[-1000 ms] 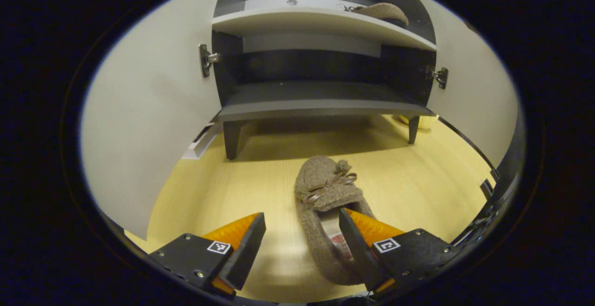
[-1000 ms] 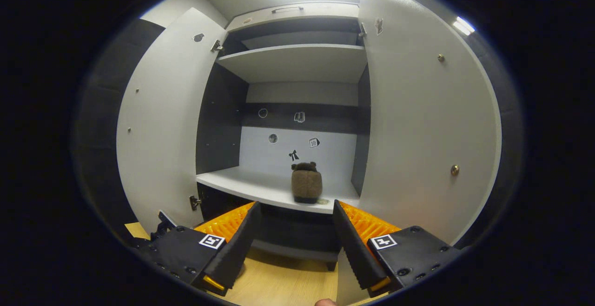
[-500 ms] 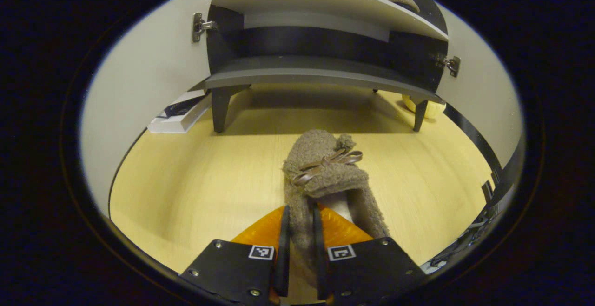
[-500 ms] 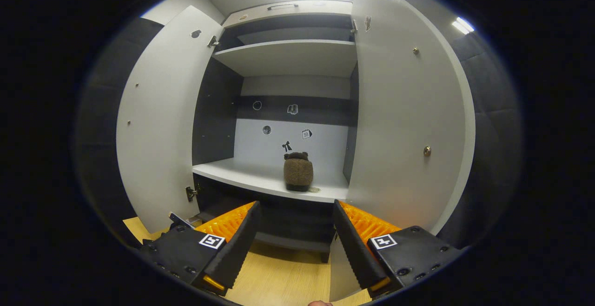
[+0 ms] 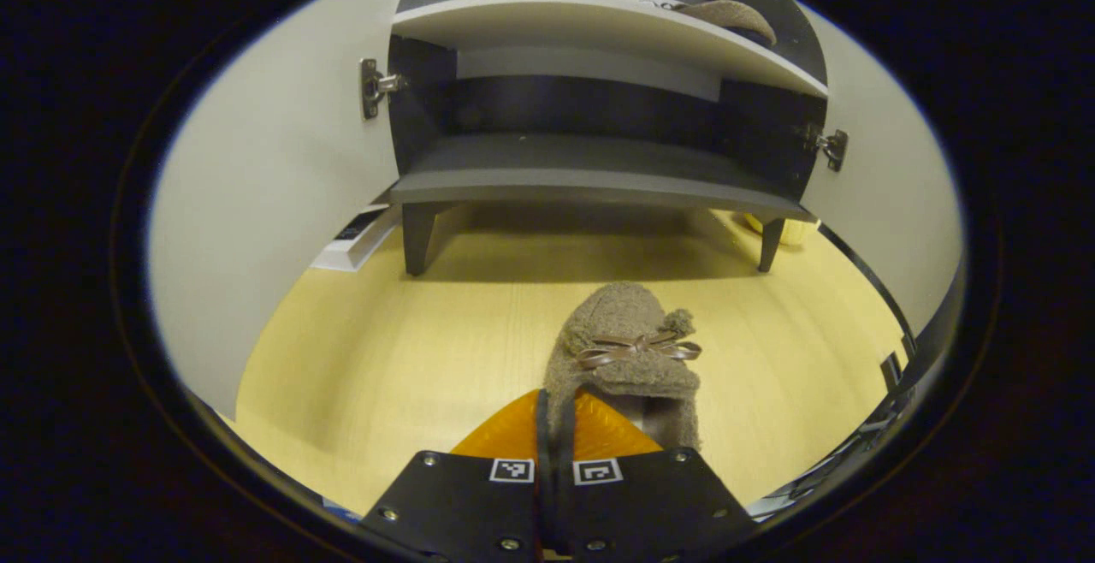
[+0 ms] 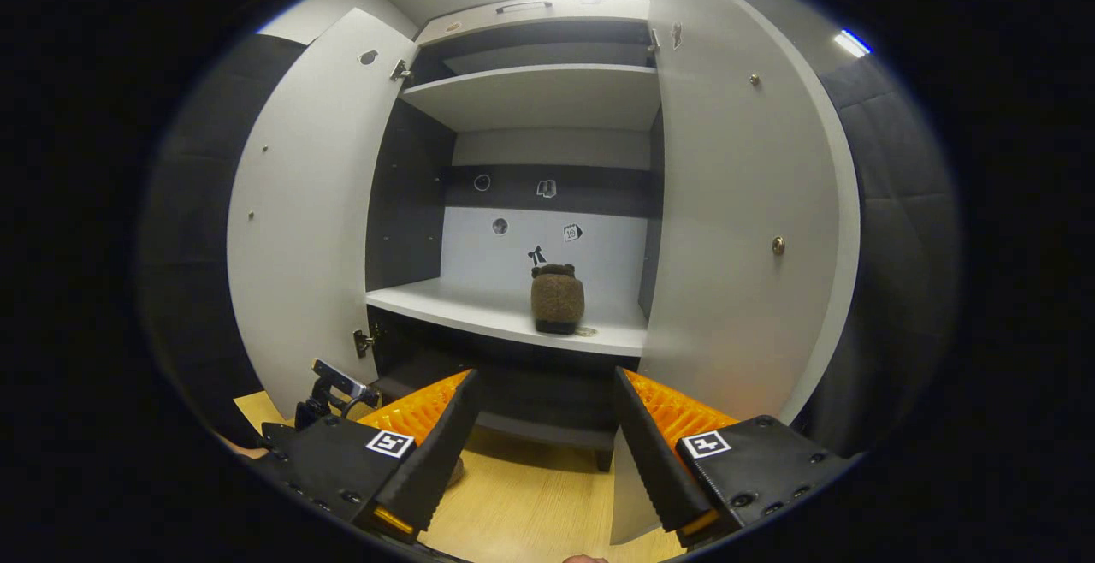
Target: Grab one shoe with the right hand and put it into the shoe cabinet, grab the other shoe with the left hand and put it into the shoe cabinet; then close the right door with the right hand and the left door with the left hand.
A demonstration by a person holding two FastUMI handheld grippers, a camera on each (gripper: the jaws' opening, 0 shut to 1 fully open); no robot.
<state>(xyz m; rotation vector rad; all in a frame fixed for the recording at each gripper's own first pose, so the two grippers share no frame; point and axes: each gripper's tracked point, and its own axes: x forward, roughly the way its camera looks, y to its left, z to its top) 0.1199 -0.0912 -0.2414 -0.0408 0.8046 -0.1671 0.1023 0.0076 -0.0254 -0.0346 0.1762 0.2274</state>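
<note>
A fuzzy brown shoe (image 5: 629, 349) with a ribbon bow points its toe at the shoe cabinet (image 5: 590, 191) in the left gripper view. My left gripper (image 5: 554, 426) is shut on the shoe's left side wall near the heel. I cannot tell whether its sole touches the floor. The other brown shoe (image 6: 558, 299) stands on the white middle shelf (image 6: 479, 311), also seen as the other shoe (image 5: 727, 14) at the top. My right gripper (image 6: 543, 452) is open with nothing between its fingers, well in front of the cabinet. Both doors stand wide open: left door (image 6: 299, 229), right door (image 6: 736, 229).
A flat white box (image 5: 355, 238) lies on the wooden floor (image 5: 411, 349) by the cabinet's left leg. A yellow object (image 5: 783, 229) sits behind the right leg. The right door carries a small knob (image 6: 778, 245). The dark bottom shelf (image 5: 590, 161) is bare.
My left gripper went from open around the shoe's side wall to tightly shut on it, and the shoe's toe swung right. The right gripper drew back slightly from the cabinet and stayed open.
</note>
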